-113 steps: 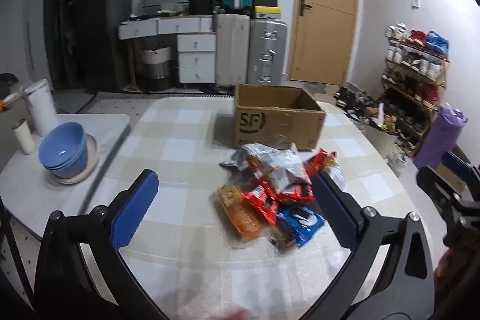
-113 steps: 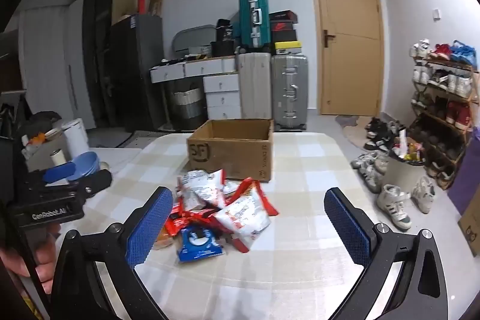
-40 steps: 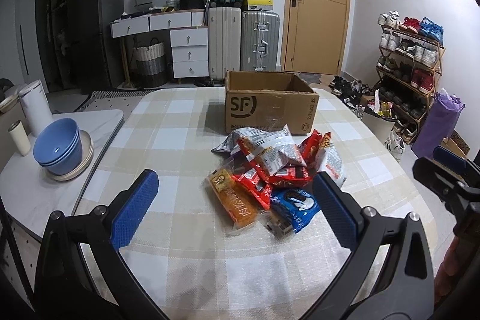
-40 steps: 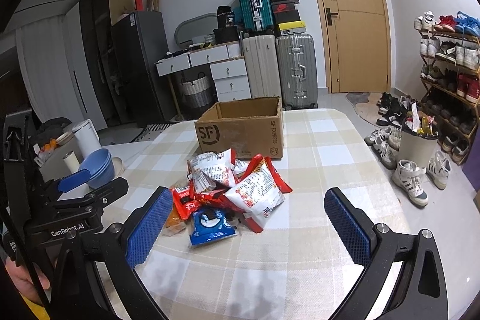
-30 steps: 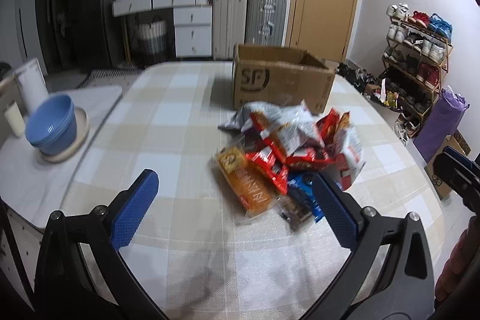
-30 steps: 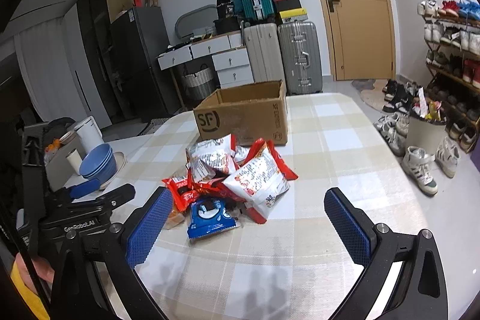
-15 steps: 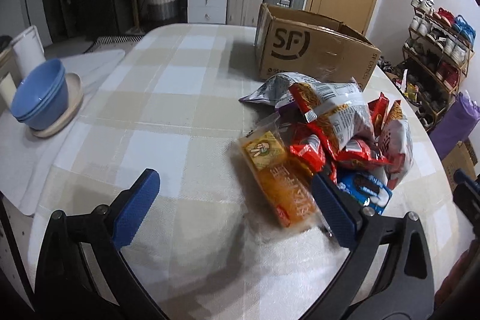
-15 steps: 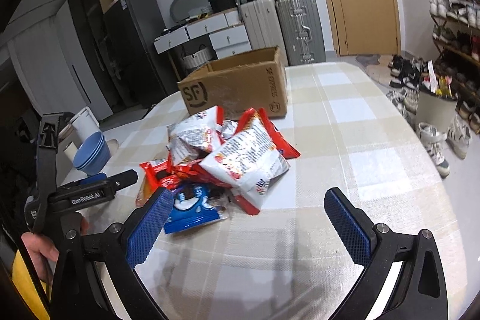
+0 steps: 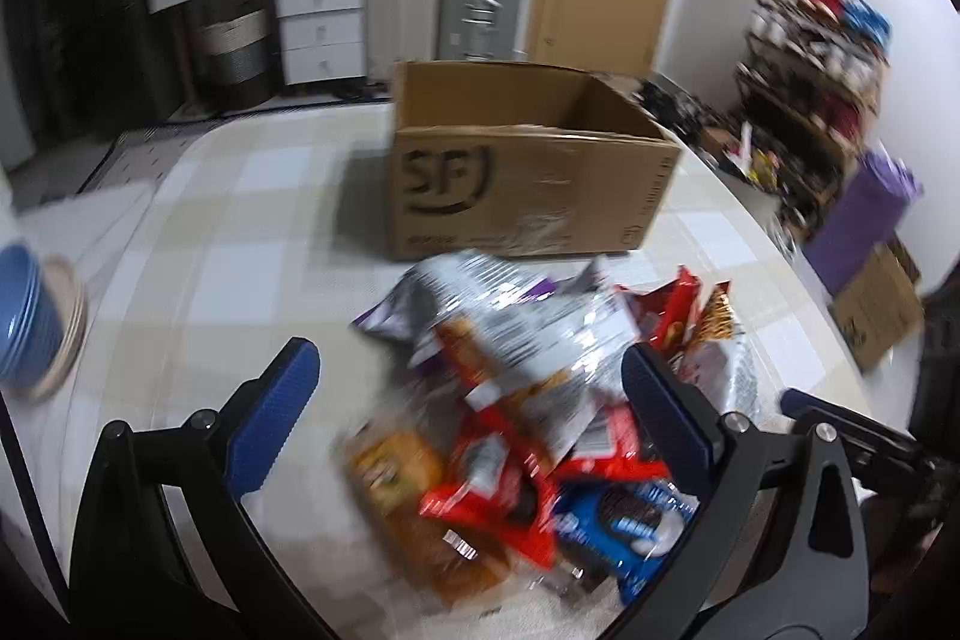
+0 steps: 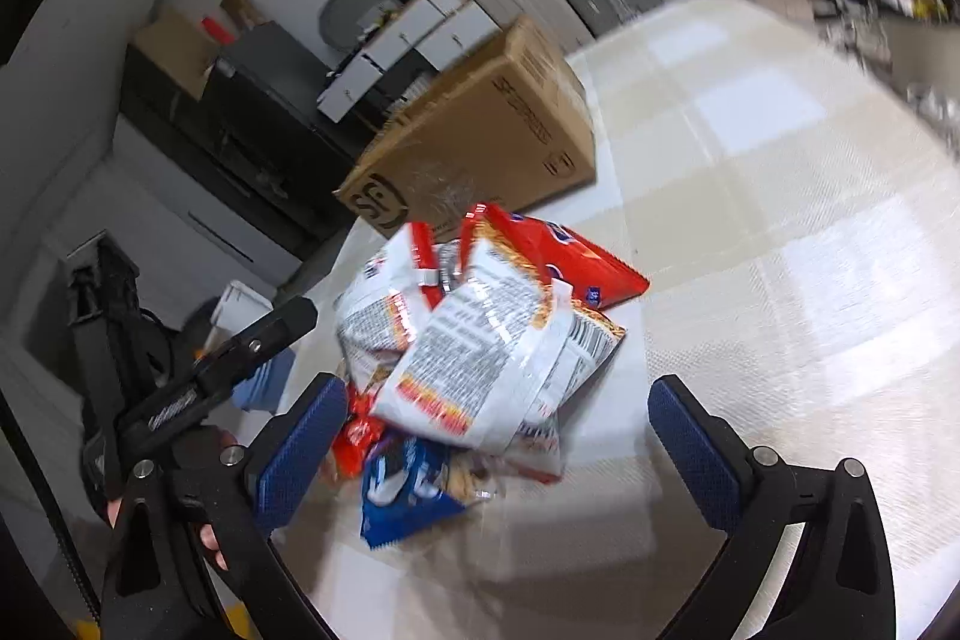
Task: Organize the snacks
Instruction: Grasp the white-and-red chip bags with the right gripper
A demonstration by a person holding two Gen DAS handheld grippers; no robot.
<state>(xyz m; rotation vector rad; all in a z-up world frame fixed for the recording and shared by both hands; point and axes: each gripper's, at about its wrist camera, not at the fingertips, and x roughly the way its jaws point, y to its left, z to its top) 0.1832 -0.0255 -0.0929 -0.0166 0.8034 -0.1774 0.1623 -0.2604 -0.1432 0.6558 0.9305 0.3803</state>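
— Checked tabletop [image 9: 198,244]: where are the snacks [image 9: 528,400]?
— Heaped near its middle, just before the cardboard box [image 9: 522,172], whose visible interior holds nothing.
— Tongs?
— Left gripper [image 9: 474,400] and right gripper [image 10: 498,436] both spread, straddling the heap.

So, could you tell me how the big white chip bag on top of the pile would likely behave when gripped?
The chip bag looks puffy and crinkled, so probably light and squashy. Its glossy film may slip. Lying atop the pile, it should lift off freely.
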